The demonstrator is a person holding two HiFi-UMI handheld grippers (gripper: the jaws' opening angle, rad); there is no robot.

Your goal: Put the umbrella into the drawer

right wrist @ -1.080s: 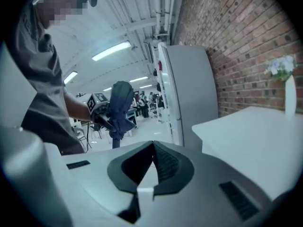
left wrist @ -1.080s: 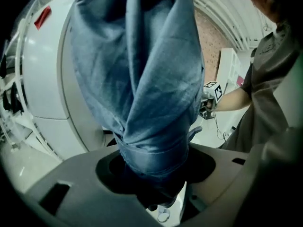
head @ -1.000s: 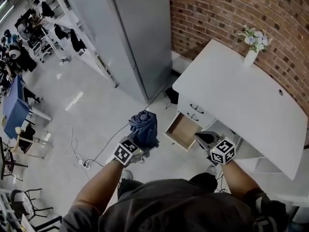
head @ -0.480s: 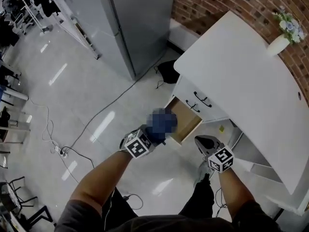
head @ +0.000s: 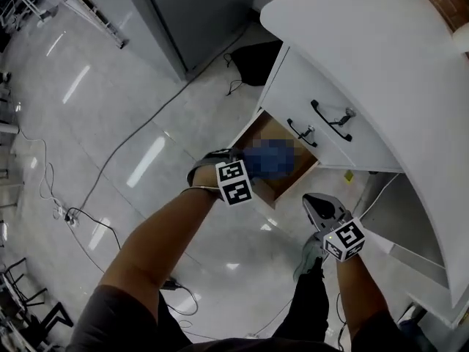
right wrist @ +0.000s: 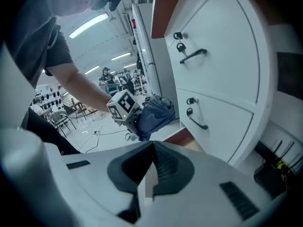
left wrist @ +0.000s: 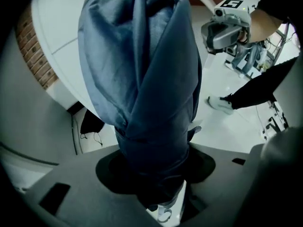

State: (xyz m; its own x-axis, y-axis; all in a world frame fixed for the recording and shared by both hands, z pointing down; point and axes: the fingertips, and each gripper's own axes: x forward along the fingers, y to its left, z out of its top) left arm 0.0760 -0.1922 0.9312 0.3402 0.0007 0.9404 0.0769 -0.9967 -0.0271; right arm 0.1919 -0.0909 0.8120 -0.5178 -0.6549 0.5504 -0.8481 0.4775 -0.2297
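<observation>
A folded blue umbrella (left wrist: 147, 74) stands up between the jaws of my left gripper (left wrist: 158, 183), which is shut on its lower end. In the head view the left gripper (head: 253, 169) holds the umbrella (head: 270, 158), partly under a mosaic patch, just above the open wooden bottom drawer (head: 287, 183). My right gripper (head: 321, 205) hangs to the right of the drawer, in front of the cabinet, and is shut with nothing in it. The right gripper view shows its jaws (right wrist: 150, 148) closed, with the umbrella (right wrist: 156, 116) and the drawer's edge (right wrist: 182, 137) beyond.
Two closed drawer fronts with black handles (head: 330, 116) sit above the open drawer, under the white desk top (head: 381, 42). A black bag (head: 256, 61) lies on the floor by a grey cabinet (head: 198, 13). Cables (head: 95, 189) trail across the tiles. A shoe (head: 308, 259) stands below my right gripper.
Both grippers have dropped toward the floor and the cabinet now looks much nearer. The umbrella has moved from left of the open drawer to just over its opening.
</observation>
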